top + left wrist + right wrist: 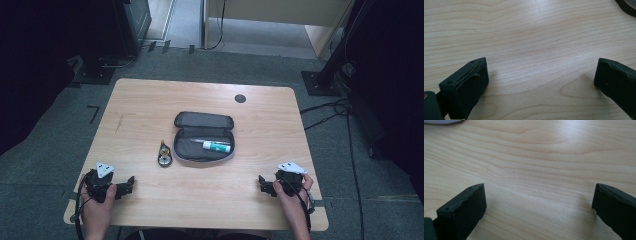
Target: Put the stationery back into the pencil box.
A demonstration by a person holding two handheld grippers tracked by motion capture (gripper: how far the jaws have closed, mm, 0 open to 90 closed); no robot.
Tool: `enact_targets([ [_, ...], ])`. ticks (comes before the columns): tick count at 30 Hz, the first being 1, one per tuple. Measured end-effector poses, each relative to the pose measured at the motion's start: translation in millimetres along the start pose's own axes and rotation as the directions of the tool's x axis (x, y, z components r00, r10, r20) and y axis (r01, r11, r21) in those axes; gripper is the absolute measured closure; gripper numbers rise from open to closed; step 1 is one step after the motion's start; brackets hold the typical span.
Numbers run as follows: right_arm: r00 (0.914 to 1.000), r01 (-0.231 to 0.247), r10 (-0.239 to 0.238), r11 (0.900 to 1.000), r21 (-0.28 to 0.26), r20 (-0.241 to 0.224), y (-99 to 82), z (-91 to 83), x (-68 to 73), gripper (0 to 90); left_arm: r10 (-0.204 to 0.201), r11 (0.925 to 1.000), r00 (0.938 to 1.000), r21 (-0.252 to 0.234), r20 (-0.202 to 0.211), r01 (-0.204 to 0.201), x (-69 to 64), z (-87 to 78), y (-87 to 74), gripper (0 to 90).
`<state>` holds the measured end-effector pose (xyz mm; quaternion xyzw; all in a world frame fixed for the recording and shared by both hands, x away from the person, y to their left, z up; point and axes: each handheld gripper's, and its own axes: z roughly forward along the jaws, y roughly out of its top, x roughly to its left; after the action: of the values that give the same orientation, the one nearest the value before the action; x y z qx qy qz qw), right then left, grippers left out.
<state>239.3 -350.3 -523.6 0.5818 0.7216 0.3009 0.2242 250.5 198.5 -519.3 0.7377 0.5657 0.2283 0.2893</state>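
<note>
Right now your left tool (131, 184) rests near the front left corner of the desk (145, 100), and your right tool (262, 183) near the front right corner. Both point inward toward each other. Each has its jaws spread wide with bare wood between them, gripping nothing.

The pencil case (204, 136) lies at the middle of the desk, well apart from both tools and farther from you than either. It is a soft, dark grey fabric pouch, oval in outline, unzipped with its lid folded back flat. Inside lies a slim white tube with a teal band (216, 146), lengthwise along the pouch. Just left of the case sits a small dark, roundish object with a yellowish part (164, 154); it is too small to make out what it is.

The desk is pale wood-grain laminate with rounded corners and a round black cable cap (240, 98) near its far edge.
</note>
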Motion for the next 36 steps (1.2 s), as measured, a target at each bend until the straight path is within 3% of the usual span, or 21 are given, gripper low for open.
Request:
enact_targets([
  [7,0.9998,0.013,-0.013,0.9997,-0.021,-0.015,-4.6,-0.7,-3.0,0.0,-0.002,1.0000,1.0000,0.001,-0.002,0.002,-0.2,0.0,0.1,0.0],
  [12,0.9997,0.017,-0.017,0.9997,-0.020,-0.017,-4.8,-0.8,-3.0,0.0,-0.031,0.9994,0.9990,0.017,-0.033,0.032,-4.4,-0.1,2.2,0.0],
  [14,0.9996,0.020,-0.021,0.9996,-0.021,-0.018,-4.8,-0.8,-2.8,0.0,-0.024,0.9995,0.9991,0.018,-0.034,0.025,-9.1,0.2,3.1,0.0],
  [24,0.9988,0.034,-0.035,0.9992,-0.021,-0.033,-4.8,-1.0,-2.1,0.0,0.028,0.9995,0.9966,-0.013,0.078,-0.027,-46.1,4.2,22.0,0.0],
  [30,0.9983,0.042,-0.043,0.9989,-0.021,-0.038,-4.9,-1.0,-2.1,0.0,0.053,0.9984,0.9930,-0.026,0.105,-0.051,-70.0,14.1,35.1,0.0],
  [36,0.9980,0.046,-0.047,0.9987,-0.022,-0.042,-4.9,-1.0,-1.7,0.0,0.055,0.9982,0.9890,-0.032,0.137,-0.051,-84.8,25.0,45.4,0.0],
])
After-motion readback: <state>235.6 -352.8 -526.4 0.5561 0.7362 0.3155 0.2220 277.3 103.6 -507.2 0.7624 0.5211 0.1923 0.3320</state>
